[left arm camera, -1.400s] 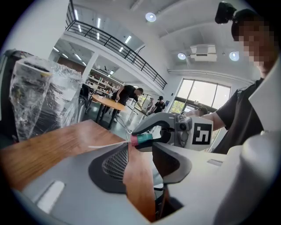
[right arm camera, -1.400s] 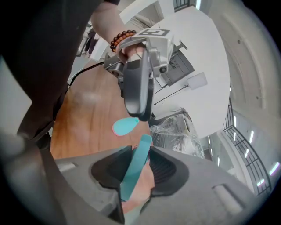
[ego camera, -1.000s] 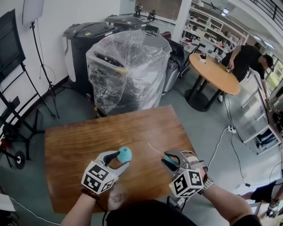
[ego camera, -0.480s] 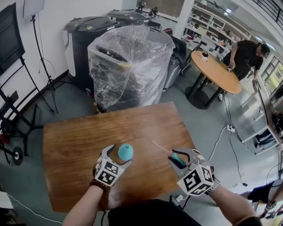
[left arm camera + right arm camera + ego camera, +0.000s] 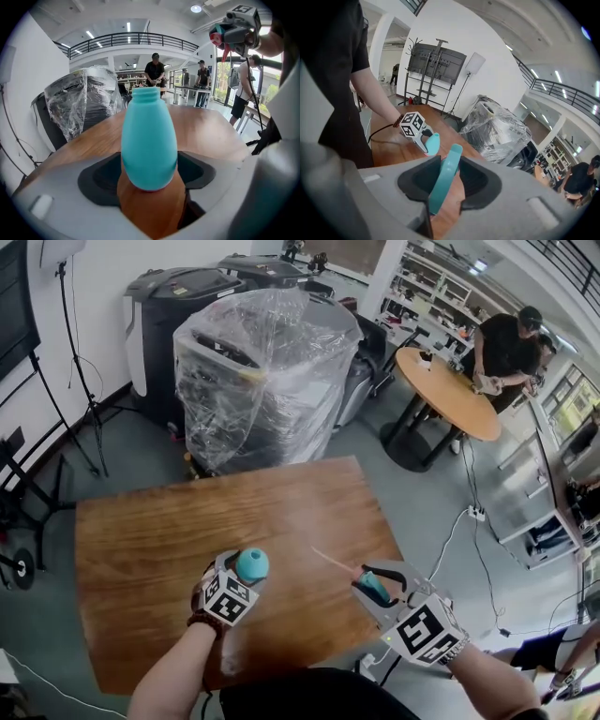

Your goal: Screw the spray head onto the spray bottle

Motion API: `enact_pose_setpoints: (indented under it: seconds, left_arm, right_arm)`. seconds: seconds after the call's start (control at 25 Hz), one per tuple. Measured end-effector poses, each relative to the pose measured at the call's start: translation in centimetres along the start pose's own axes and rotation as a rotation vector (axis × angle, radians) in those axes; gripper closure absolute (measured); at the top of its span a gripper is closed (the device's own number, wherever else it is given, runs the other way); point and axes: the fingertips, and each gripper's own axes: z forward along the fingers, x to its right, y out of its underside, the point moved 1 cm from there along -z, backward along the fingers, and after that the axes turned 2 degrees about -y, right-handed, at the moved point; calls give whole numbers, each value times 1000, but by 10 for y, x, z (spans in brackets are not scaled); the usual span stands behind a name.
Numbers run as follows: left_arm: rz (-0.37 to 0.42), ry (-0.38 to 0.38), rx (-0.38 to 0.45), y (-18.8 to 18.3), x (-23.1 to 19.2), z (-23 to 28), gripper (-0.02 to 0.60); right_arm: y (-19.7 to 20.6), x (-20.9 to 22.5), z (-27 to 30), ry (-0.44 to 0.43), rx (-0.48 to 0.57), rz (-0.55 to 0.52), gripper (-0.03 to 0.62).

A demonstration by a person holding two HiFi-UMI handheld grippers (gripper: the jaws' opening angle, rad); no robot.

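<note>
Left gripper (image 5: 242, 574): your jaws have just swung wide and stand on either side of the bottle, not pressing it.
Bottle (image 5: 149, 140): teal, upright on the table (image 5: 150, 540), open neck up, between your left jaws.
Right gripper (image 5: 373, 585): your jaws are clamped narrow on the spray head (image 5: 444, 180), by the table's right near corner, apart from the bottle.

Bare wooden table (image 5: 150, 540) ahead, teal bottle (image 5: 251, 564) standing near front edge, wrapped machine (image 5: 267, 371) beyond.
</note>
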Motion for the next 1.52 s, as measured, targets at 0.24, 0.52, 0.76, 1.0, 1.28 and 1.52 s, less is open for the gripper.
enact_pose_setpoints:
  seconds: [0.24,0.52,0.76,1.0,1.28,1.52]
  left_arm:
    - [109,-20,-63,-2,6,-10,201]
    - [387,-116,-184,-11,1,-41,206]
    - [567,-168,-253,-19,2,-65,204]
    - [622,-180,-292,-17,5,-80,204]
    - [697,-170,-267,-36,31,-94,204]
    - [743,-140,-245,-58,56,-104,206]
  right_arm:
    - [-16,-10,-4,-61,40,-29,477]
    - [-37,-33,-4,-161,112,-116,477]
    - [-50,-51,2,-212,144,-172,477]
    - [-58,-65,5,-249,165,-202,477]
    - [-58,-77,19,-272,140,-236,477]
    - [-50,-85,34,-263,110,-290,477]
